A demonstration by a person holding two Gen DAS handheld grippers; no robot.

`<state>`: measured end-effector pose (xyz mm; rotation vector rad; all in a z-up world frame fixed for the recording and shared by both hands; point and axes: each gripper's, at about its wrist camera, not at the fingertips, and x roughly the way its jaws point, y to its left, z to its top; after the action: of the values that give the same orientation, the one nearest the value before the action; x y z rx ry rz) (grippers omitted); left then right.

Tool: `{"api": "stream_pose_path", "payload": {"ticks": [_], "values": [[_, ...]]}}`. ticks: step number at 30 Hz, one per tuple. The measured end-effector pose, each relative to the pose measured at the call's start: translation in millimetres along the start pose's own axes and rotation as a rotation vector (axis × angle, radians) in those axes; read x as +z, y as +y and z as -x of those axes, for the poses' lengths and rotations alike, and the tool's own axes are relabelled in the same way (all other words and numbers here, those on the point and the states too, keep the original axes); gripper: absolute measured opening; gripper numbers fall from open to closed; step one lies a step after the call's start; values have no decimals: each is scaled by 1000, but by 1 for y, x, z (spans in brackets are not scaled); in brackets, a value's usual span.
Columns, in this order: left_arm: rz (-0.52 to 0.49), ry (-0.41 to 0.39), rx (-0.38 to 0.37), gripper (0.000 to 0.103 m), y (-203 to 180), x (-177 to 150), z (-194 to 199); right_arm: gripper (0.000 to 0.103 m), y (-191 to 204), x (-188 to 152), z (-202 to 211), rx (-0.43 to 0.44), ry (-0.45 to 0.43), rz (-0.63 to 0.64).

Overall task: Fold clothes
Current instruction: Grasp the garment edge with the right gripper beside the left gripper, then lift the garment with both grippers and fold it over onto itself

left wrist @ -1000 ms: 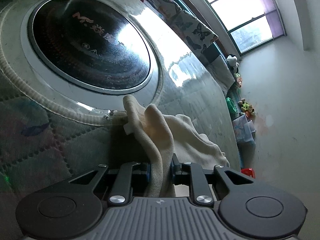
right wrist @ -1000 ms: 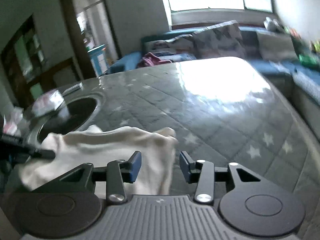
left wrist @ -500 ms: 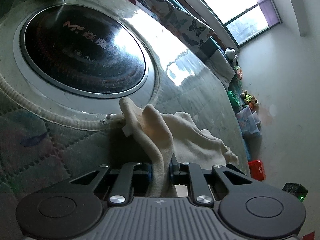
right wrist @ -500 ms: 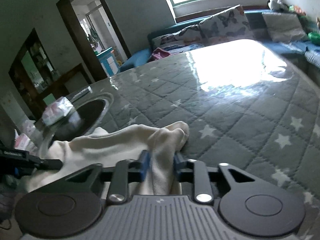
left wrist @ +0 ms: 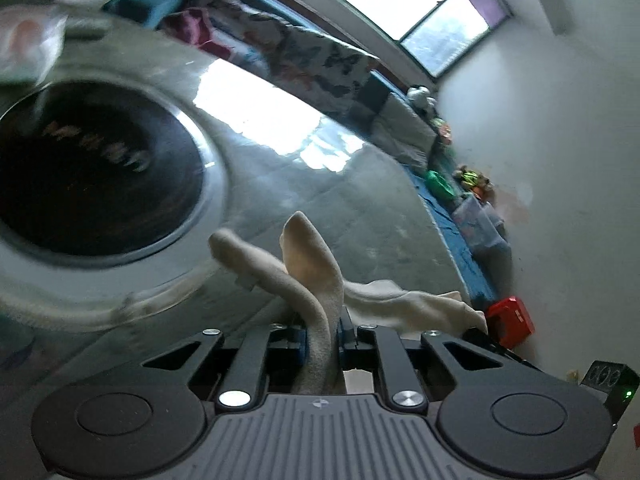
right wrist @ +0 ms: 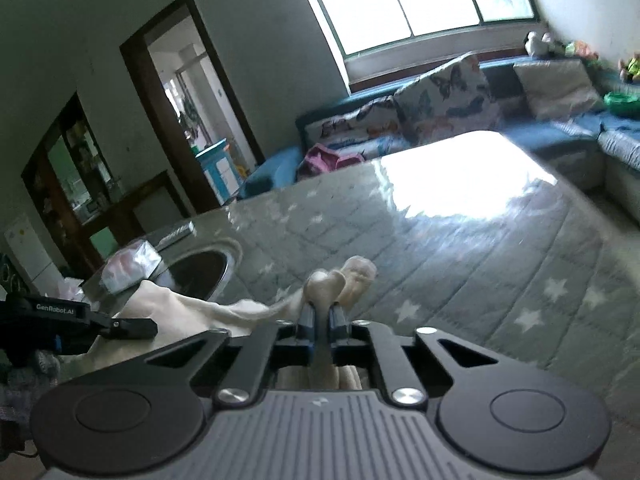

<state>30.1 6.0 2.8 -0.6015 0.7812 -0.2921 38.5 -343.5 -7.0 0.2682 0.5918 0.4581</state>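
Cream knit garment point(left wrist: 316, 280) — soft, light, floppy — hangs stretched above the quilted table point(right wrist: 460, 264), pinched at one edge by the left hand-held gripper point(left wrist: 322, 334), at the other by the right hand-held gripper point(right wrist: 320, 320); corners grip best.

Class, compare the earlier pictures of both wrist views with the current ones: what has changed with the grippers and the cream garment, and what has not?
The right gripper, open a second ago, closed on the cream garment and now pinches a bunched edge. Both grippers have lifted, so the cloth hangs above the quilted cover. The left gripper stays clamped on its fold throughout. The round black disc stays in place.
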Motion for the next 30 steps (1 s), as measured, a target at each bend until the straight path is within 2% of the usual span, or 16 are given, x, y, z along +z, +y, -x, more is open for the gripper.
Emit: {"api": "stream_pose_path", "payload": {"ticks": [5,15,30], "values": [[-32,18,-22,14,-22,2,-20,5,-9,7,15,-59,-22,9],[-64,56,-51,14,-37,3,-40,5,-26,12,31,-140,-54,29],[-207,90,-143,14,-120,11,-101,5,-65,39,62,-313,-146,22]]}}
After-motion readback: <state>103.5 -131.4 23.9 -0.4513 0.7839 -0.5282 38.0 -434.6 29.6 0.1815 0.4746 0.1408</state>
